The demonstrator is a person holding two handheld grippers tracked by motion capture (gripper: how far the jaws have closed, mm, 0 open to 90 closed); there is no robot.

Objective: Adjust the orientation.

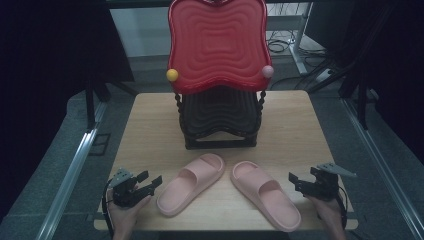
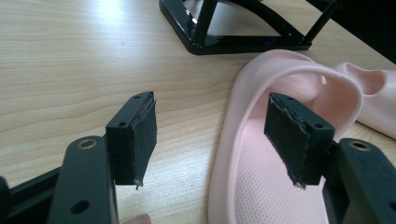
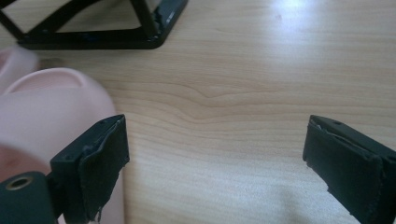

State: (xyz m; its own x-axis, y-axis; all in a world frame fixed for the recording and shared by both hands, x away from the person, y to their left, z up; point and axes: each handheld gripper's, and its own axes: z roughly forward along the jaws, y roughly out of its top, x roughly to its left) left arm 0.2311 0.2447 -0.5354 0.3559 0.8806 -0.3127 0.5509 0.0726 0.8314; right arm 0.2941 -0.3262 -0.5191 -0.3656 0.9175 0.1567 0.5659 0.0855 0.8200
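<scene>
High view: left gripper (image 1: 150, 182) and right gripper (image 1: 296, 181) rest low on the counter (image 1: 150, 125), flanking two pink slippers (image 1: 191, 183).
Left gripper view: fingers (image 2: 135, 135) spread, straddling the left slipper's (image 2: 261, 154) edge.
Right gripper view: fingers (image 3: 100, 163) spread, beside the right slipper (image 3: 51, 112).

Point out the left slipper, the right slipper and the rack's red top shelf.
Left slipper (image 1: 192, 182), high view: on its strap.
Right slipper (image 1: 265, 192), high view: on its strap.
Red shelf (image 1: 218, 42), high view: on the middle of its ridged surface.
</scene>
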